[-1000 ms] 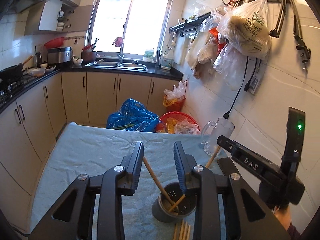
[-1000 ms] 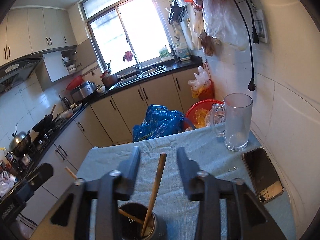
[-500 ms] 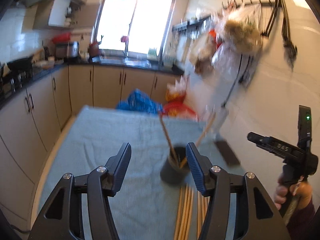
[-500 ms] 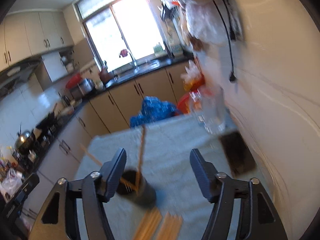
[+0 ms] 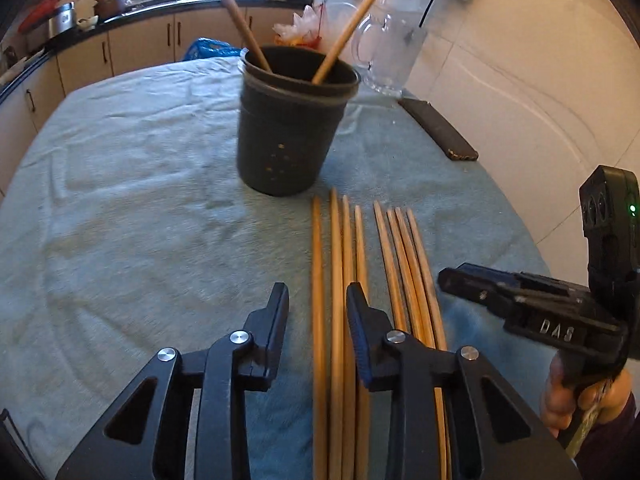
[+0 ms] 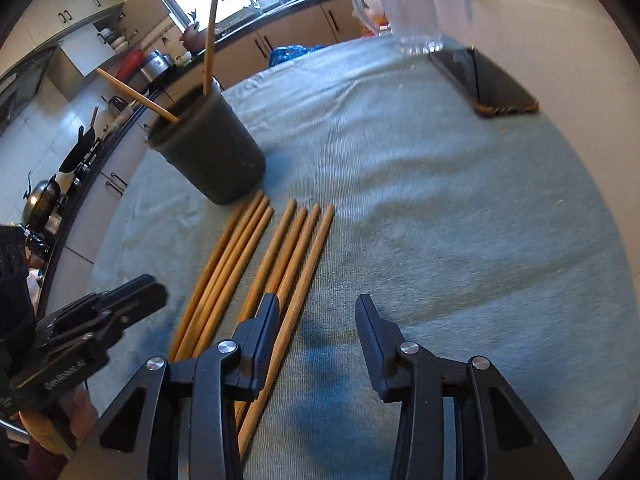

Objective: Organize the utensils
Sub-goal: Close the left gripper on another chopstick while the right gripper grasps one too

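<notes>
A black perforated utensil cup (image 5: 288,120) (image 6: 216,152) stands on the teal cloth with two wooden chopsticks leaning in it. Several more chopsticks (image 5: 360,264) (image 6: 256,260) lie side by side in front of it. My left gripper (image 5: 317,304) hovers low over the left end of the row. Its jaws are closing with the two leftmost sticks between them, and the pads are not pressing. My right gripper (image 6: 317,308) (image 5: 452,280) is low over the right end, also closing. The rightmost stick lies just inside its left finger, untouched. The left gripper (image 6: 152,288) shows at the right wrist view's left edge.
A clear glass mug (image 5: 392,52) (image 6: 408,8) and a dark phone (image 5: 440,128) (image 6: 488,80) sit at the far right of the cloth-covered table (image 5: 120,200), by the tiled wall. Kitchen cabinets and a sink counter run behind. A hand (image 5: 580,392) holds the right gripper.
Both grippers dropped from above the cup to just over the lying chopsticks and tilted downward. Their jaws widened and then narrowed again. The two sticks stay in the cup.
</notes>
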`<move>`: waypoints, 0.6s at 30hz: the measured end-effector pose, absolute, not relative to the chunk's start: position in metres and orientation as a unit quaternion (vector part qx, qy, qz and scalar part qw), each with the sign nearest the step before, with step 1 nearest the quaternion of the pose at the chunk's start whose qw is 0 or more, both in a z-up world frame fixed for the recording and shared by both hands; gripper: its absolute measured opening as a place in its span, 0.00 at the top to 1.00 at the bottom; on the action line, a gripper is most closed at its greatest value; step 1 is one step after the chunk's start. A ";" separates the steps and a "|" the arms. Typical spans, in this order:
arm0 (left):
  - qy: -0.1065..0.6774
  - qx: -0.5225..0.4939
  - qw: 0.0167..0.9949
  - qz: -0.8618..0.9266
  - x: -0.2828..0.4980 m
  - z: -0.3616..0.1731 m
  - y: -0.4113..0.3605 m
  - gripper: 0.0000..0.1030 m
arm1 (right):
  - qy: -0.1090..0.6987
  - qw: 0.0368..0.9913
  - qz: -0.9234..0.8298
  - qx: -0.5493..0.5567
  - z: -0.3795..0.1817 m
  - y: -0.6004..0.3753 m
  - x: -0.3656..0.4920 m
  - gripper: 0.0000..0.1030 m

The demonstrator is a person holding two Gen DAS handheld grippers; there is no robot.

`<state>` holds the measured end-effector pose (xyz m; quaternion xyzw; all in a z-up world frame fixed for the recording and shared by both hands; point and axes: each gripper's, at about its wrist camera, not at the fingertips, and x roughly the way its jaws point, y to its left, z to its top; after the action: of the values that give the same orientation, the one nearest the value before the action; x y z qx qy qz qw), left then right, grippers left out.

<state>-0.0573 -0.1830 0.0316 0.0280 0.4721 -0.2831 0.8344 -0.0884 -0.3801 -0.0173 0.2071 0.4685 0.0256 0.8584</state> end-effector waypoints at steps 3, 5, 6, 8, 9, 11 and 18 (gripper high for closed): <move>0.481 0.039 0.829 -0.281 -0.048 0.023 -0.193 0.79 | 0.465 0.864 0.022 0.193 -0.018 -0.377 -0.081 0.58; 0.490 0.048 0.827 -0.272 -0.039 0.017 -0.196 0.87 | 0.464 0.867 0.018 0.180 -0.016 -0.370 -0.079 0.58; 0.491 0.047 0.827 -0.271 -0.036 0.017 -0.197 0.90 | 0.463 0.869 0.016 0.173 -0.015 -0.369 -0.077 0.58; 0.489 0.046 0.829 -0.268 -0.033 0.016 -0.197 0.93 | 0.462 0.873 0.008 0.156 -0.014 -0.365 -0.073 0.60; 0.491 0.046 0.828 -0.267 -0.031 0.016 -0.198 0.94 | 0.462 0.875 0.004 0.147 -0.014 -0.362 -0.071 0.62; 0.493 0.044 0.827 -0.265 -0.028 0.016 -0.199 0.94 | 0.462 0.877 -0.006 0.129 -0.014 -0.357 -0.068 0.66; 0.499 0.022 0.838 -0.218 -0.027 0.017 -0.189 0.92 | 0.473 0.876 -0.018 0.093 -0.013 -0.354 -0.061 0.86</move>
<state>-0.0266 -0.1895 0.0169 0.0223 0.4990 -0.2180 0.8384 -0.0613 -0.3541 -0.0132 0.0926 0.4731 -0.0177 0.8759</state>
